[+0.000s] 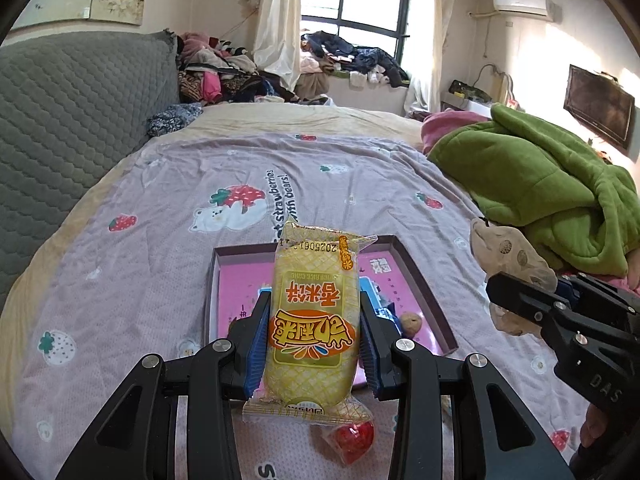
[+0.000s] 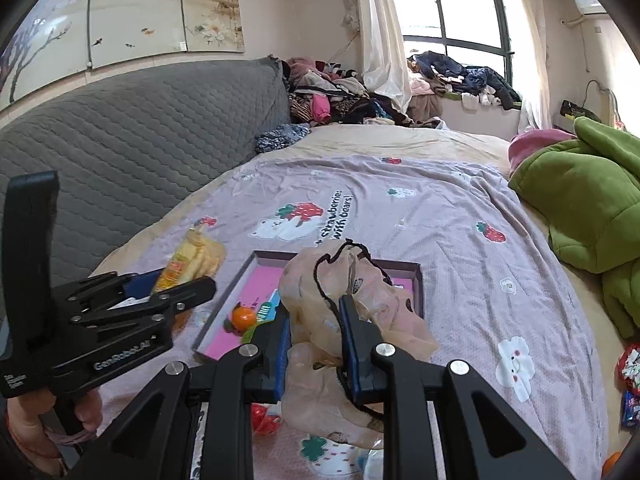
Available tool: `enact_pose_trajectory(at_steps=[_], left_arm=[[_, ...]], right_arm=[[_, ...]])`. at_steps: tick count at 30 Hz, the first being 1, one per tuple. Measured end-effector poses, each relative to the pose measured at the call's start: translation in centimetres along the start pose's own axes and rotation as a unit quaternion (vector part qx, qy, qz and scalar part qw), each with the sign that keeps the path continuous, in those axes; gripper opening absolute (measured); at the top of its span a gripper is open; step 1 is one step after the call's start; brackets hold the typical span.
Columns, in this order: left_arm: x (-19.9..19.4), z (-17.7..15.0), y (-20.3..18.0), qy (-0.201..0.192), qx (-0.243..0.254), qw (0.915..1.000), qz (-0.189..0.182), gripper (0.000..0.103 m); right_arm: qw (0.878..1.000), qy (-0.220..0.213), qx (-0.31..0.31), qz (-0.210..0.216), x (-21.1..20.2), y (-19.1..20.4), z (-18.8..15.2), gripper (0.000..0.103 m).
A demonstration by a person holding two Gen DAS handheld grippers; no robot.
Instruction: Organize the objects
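- Nearest to us in the left wrist view, our left gripper [image 1: 314, 328] has its blue-padded fingers clamped on the two long sides of a yellow rice-cake snack packet [image 1: 310, 320], held upright above the bed.
- Just beneath the packet's lower edge, a small red wrapped sweet [image 1: 352, 438] lies on the lilac bedsheet [image 1: 160, 184], which is printed with strawberries and bears.
- Behind the packet, a shallow box lid [image 1: 424, 276] with a pink lining and dark purple rim rests flat on the sheet; a small brown nut-like item [image 1: 411, 322] sits inside it.
- In the right wrist view, our right gripper [image 2: 314, 332] is closed on a sheer beige drawstring pouch [image 2: 360, 280] with a black cord, bunched between the fingers and held over the near end of the lid [image 2: 418, 280].
- Inside the lid, a small orange fruit [image 2: 244, 317] lies beside a teal and green packet [image 2: 266, 312].
- A rumpled green quilt [image 1: 540, 184] lies well apart on the right side of the bed.
- A grey quilted headboard [image 2: 140, 140] runs along the left.
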State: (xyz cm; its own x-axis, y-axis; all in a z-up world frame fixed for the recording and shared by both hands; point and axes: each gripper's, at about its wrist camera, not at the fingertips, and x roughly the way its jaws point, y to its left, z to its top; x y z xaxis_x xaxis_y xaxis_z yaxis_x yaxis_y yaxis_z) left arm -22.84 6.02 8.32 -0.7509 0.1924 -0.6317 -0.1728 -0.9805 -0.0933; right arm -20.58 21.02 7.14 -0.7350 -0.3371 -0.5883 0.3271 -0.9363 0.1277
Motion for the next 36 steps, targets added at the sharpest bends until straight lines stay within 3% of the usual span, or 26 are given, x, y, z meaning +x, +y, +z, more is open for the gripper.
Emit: enact_pose_trajectory(at_steps=[21,36], left_arm=[[6.3,0.4,-0.3,0.020,0.003,0.9996,0.018,0.041],[12.7,-0.4,-0.4,0.028,-0.012,0.9995,0.010,0.041]], right_arm=[[0.999,-0.032,-0.016,-0.010,3.2,-2.2,1.8,0.023],[0.999,-0.027,-0.016,-0.022,8.0,-4.7,0.6,0.023]])
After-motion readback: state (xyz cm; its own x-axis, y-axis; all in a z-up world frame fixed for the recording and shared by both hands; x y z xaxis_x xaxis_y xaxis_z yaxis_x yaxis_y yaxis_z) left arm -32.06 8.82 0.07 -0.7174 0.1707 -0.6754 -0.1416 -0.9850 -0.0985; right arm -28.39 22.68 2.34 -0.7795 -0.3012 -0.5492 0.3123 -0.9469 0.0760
